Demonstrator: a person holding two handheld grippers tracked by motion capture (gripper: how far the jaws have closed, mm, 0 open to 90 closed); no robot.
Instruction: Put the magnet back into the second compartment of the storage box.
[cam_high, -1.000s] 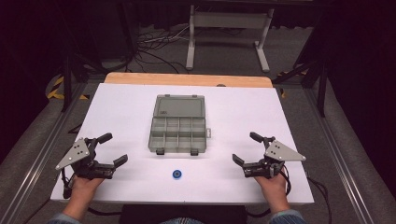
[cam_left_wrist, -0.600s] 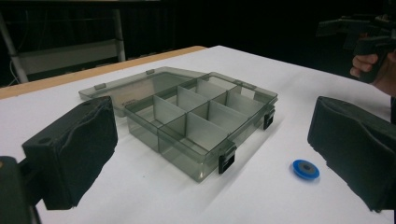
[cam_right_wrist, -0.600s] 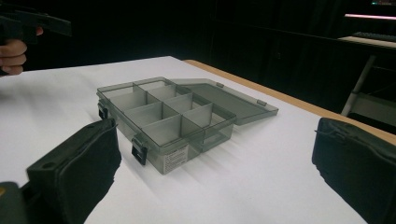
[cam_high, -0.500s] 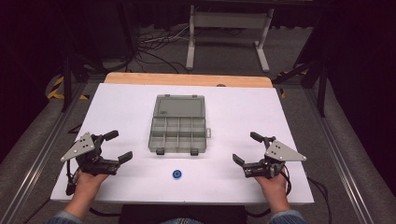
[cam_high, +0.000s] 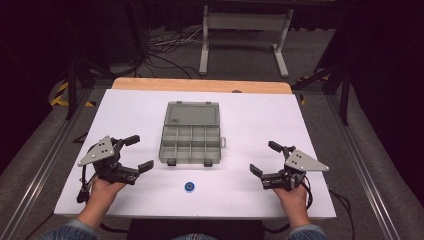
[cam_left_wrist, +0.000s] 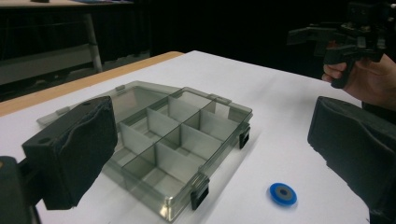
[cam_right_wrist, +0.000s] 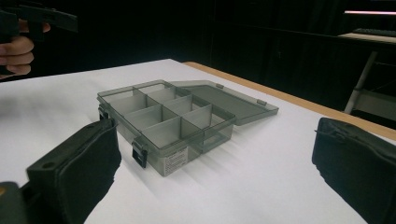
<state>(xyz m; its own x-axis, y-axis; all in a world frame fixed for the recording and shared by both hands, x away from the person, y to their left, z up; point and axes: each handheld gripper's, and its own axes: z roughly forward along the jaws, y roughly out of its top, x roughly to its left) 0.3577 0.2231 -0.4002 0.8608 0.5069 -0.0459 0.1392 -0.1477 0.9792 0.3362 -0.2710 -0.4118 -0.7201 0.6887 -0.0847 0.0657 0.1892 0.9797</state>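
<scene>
Eight bare compartments, open organizer box (cam_high: 190, 140) (lid flat), blue disc (cam_high: 189, 186) outside

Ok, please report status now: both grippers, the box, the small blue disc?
Left gripper open, empty. Right gripper open, empty. Compartment box lid open; blue disc on table in front of it. Nothing in the way.

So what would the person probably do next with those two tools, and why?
Probably ease the left gripper toward the small blue disc. Its jaws stand open, the disc lies loose on the white table nearest that gripper, and the smoky grey plastic compartment box sits open with its compartments bare.
</scene>
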